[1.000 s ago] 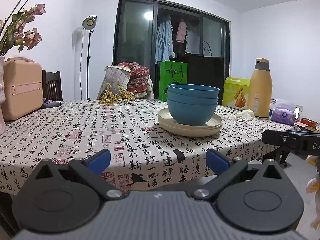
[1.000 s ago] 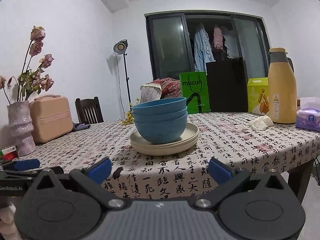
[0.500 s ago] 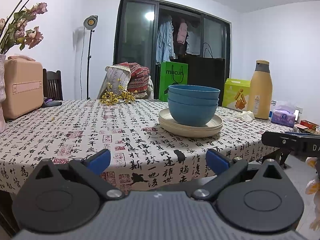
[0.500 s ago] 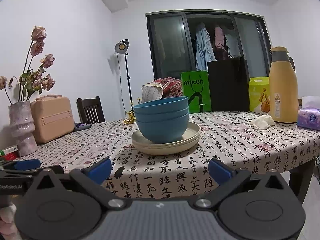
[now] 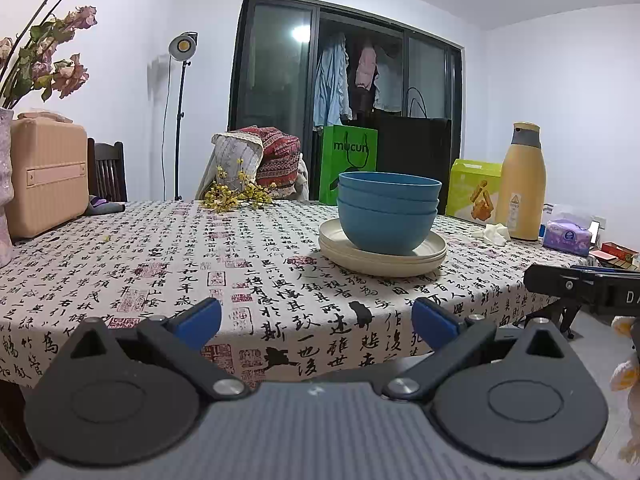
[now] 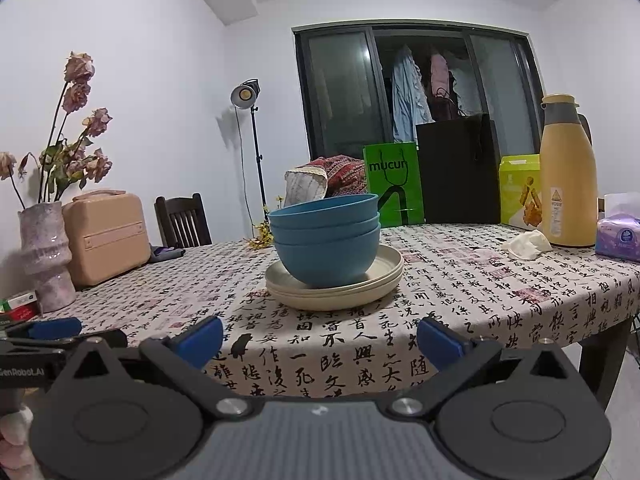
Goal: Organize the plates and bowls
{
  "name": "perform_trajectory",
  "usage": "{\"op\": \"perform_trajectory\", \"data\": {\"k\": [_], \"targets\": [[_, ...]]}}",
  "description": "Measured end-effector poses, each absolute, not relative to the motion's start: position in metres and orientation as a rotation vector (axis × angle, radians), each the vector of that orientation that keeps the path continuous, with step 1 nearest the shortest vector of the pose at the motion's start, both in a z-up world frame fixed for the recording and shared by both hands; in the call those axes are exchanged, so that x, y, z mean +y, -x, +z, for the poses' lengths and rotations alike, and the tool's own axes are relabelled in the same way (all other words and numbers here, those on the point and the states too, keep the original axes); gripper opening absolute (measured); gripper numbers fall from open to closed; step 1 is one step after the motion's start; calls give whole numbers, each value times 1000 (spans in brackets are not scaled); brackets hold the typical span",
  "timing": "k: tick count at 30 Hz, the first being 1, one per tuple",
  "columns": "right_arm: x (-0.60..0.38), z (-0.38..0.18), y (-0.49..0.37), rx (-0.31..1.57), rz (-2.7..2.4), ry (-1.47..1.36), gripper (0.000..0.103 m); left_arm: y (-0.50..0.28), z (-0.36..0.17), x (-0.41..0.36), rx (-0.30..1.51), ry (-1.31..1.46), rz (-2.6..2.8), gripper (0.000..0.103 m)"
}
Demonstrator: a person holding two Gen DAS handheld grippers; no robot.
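Little displacement is recorded against the earlier frames: both cameras have been raised very slightly and the stack is framed almost as it was.

Left wrist view: the left gripper (image 5: 316, 320) is held off the near table edge with its blue-tipped fingers (image 5: 198, 317) spread wide and nothing between them. Nested blue bowls (image 5: 387, 212) are seated on stacked cream plates (image 5: 382, 258), which rest on the tablecloth (image 5: 160, 264). The stack lies ahead of the gripper and somewhat to its right, well apart from the fingertips.

Right wrist view: the right gripper (image 6: 320, 340) is likewise spread and empty, short of the table edge. The same bowls (image 6: 326, 240) and plates (image 6: 334, 292) lie straight ahead, well apart.

Step assessment: the crockery is already gathered into one pile, bowls over plates. Such an arrangement fits either a pile awaiting separation and sorting, or a finished stacking with the grippers drawn clear. Which applies cannot be settled, so no further move can be prescribed.
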State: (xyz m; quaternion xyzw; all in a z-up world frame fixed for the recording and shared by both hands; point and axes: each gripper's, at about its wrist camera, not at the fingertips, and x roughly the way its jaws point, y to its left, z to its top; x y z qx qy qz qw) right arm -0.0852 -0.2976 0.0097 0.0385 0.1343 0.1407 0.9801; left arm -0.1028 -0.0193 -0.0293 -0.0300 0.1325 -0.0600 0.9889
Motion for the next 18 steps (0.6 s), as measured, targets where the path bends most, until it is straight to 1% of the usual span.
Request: {"op": "perform_trajectory", "data": {"k": [18], "targets": [[-296,11,86,268,287,-75,103,104,-27,-19,260,64,-121,103]]}}
